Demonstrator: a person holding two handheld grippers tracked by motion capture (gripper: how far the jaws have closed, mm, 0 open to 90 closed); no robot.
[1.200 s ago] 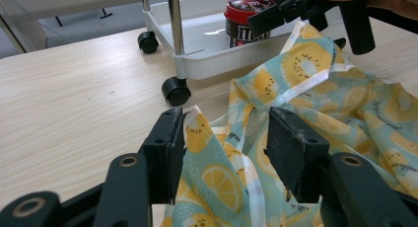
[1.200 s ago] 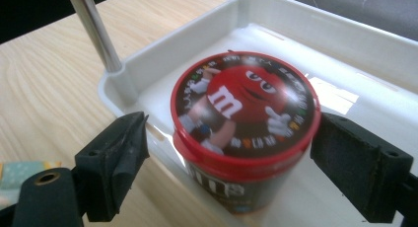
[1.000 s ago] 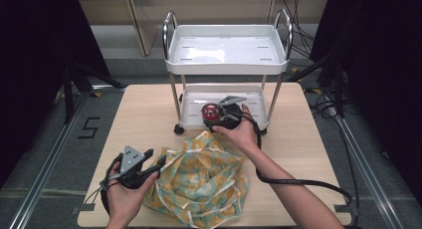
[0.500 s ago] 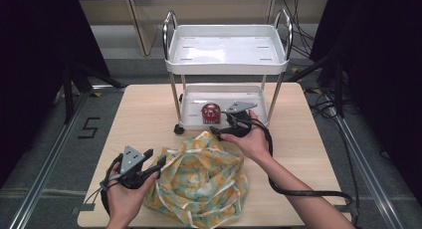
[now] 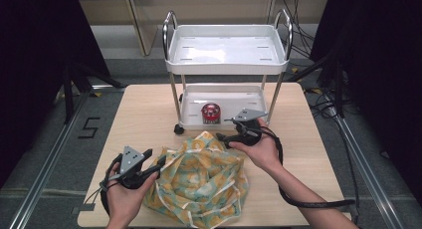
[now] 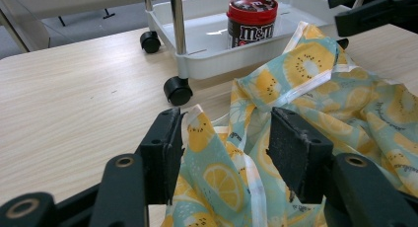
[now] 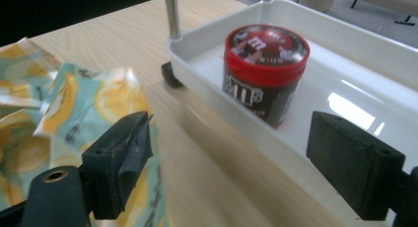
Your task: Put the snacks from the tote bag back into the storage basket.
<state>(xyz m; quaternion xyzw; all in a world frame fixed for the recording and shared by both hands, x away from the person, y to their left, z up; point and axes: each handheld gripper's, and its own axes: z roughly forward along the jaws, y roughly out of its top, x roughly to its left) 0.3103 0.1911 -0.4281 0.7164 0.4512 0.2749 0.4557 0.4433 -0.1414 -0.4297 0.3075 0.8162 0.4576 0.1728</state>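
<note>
- My left tool (image 6: 224, 153) is sitting at the near left, its jaws standing wide around a fold of the fruit-print bag (image 5: 201, 181) on the worktop (image 5: 144, 114); they have just been opening, pads unpressed.
- My right tool (image 7: 231, 163) is gaping wide, empty, facing the candy jar (image 7: 263, 79) in the cart's lower tray (image 5: 194, 120).
- The jar's label is reading clearly in my left tool's view, blurred from above.

A white two-tier cart (image 5: 226, 64) stands at the far side of the wooden table (image 5: 144, 119), chrome posts rising to curved handles, black castors resting on the tabletop. Black cables (image 5: 303, 37) lie tangled on the floor behind it. Left of the table, a "5" marking (image 5: 89, 128) sits on the grey floor.
</note>
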